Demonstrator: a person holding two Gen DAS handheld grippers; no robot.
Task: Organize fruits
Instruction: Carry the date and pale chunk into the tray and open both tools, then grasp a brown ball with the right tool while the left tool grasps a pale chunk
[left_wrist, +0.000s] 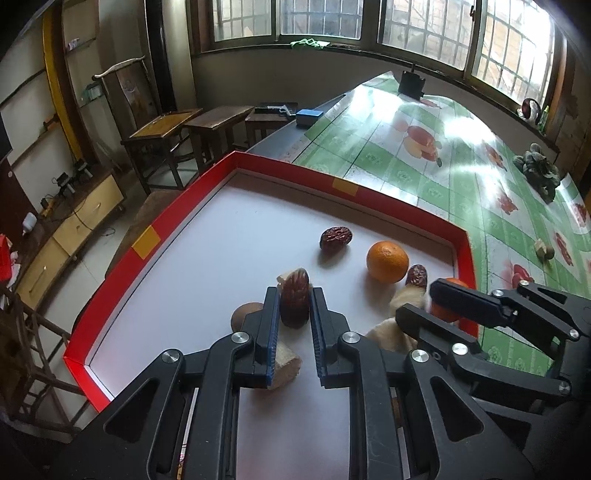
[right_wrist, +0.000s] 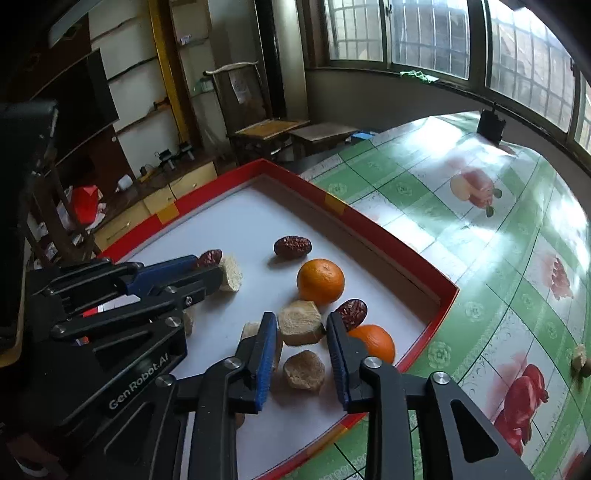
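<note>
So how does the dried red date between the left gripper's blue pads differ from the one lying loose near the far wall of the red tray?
The wrinkled red date between the left gripper's pads stands on end, flanked by the blue pads. The loose date near the far wall lies on its side, with nothing touching it. The first is beside a pale chunk; the second sits alone. Both are dark red, wrinkled, and inside the red-rimmed tray.

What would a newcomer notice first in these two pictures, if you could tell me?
Probably the red-rimmed tray with its white floor, on a green flowered tablecloth. A bright orange sits near the tray's far right corner, and the left gripper holds a wrinkled red date upright between its fingers.
</note>
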